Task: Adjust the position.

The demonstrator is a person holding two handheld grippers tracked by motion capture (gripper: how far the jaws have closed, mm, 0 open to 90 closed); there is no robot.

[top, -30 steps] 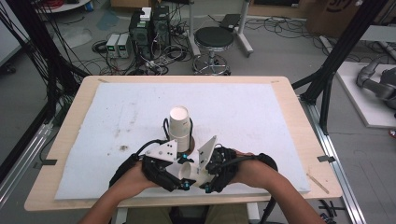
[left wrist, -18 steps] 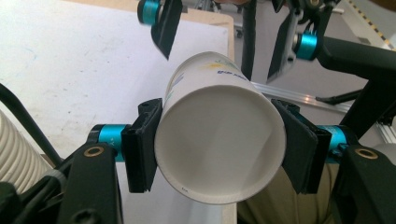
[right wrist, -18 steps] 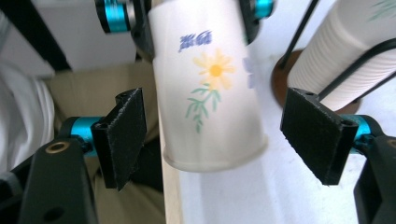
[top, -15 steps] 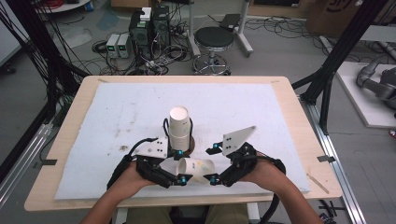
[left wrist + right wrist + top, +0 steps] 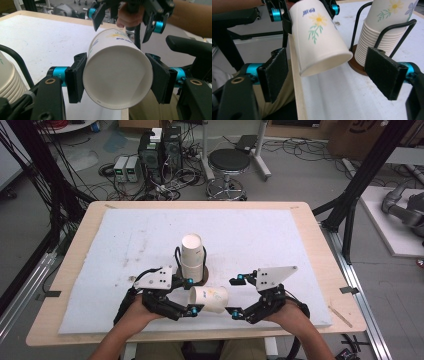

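A white paper cup [image 5: 209, 299] with a yellow flower print lies on its side above the front of the table. My left gripper [image 5: 192, 295] is shut on its wide end; in the left gripper view the pads [image 5: 75, 77] press both sides of the cup [image 5: 117, 77]. My right gripper [image 5: 235, 296] stands open just right of the cup's narrow end. In the right gripper view its pads [image 5: 275, 72] stand apart from the cup [image 5: 319, 37]. A stack of the same cups [image 5: 191, 252] stands upright in a black wire holder [image 5: 387, 27] behind the grippers.
A white foam mat [image 5: 280, 235] covers the wooden table [image 5: 320, 240]. The table's front edge [image 5: 295, 82] runs under the held cup. A stool [image 5: 227, 162], computers and cables stand on the floor beyond the table.
The right gripper has drawn away to the right from the left one and opened. The cup, hidden between the two grippers before, now lies sideways in the left gripper.
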